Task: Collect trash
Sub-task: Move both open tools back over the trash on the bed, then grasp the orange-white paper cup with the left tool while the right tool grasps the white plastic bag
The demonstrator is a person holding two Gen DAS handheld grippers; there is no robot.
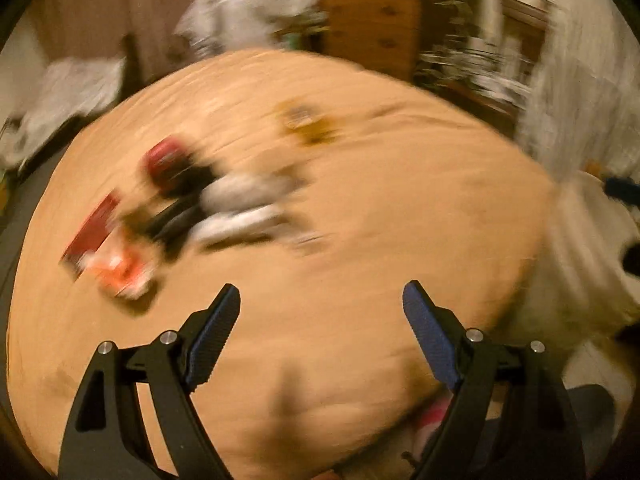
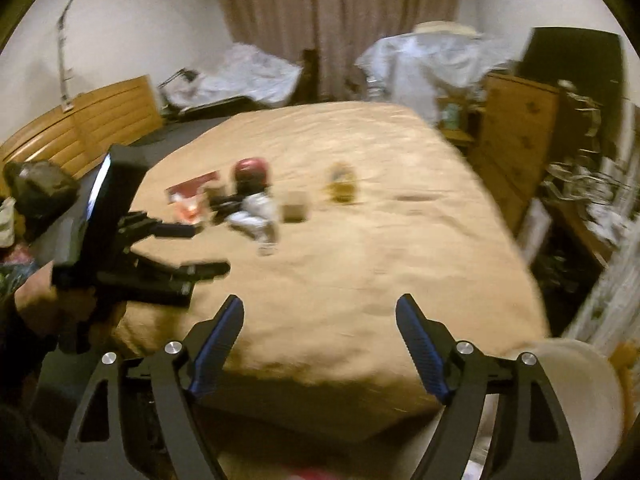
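We read the right wrist view from left to right. At the far left edge a hand (image 2: 44, 300) holds the left gripper (image 2: 200, 250), its black fingers spread apart over the near left corner of the bed (image 2: 360, 280), nothing between them.

Just right of that, in the centre left of the frame, the trash lies in a loose row on the tan cover: a red flat packet (image 2: 192, 184), an orange-and-white wrapper (image 2: 188, 210) touching it, a red-capped dark item (image 2: 250, 178), a crumpled white piece (image 2: 256, 216), a small tan box (image 2: 295, 210) and, a little apart to the right, a yellowish bundle (image 2: 342, 186). A dark smear sits further right – too blurred to name.

At the bottom centre the right gripper (image 2: 320, 312) stands wide open and empty, blue pads facing bare cover. At the lower right corner a white bin-like rim (image 2: 580, 364) shows; whether it is the trash container we cannot tell.

The left wrist view agrees: left gripper (image 1: 320, 300) wide and empty at the bottom, the litter cluster in the left half, the yellowish bundle (image 1: 308, 124) above centre.

Progress, as we judge it – early or between picks: both tongs carry nothing, and at least six pieces remain on the bed. What has already been binned is not visible.

No writing is legible; motion blur wipes out every label.
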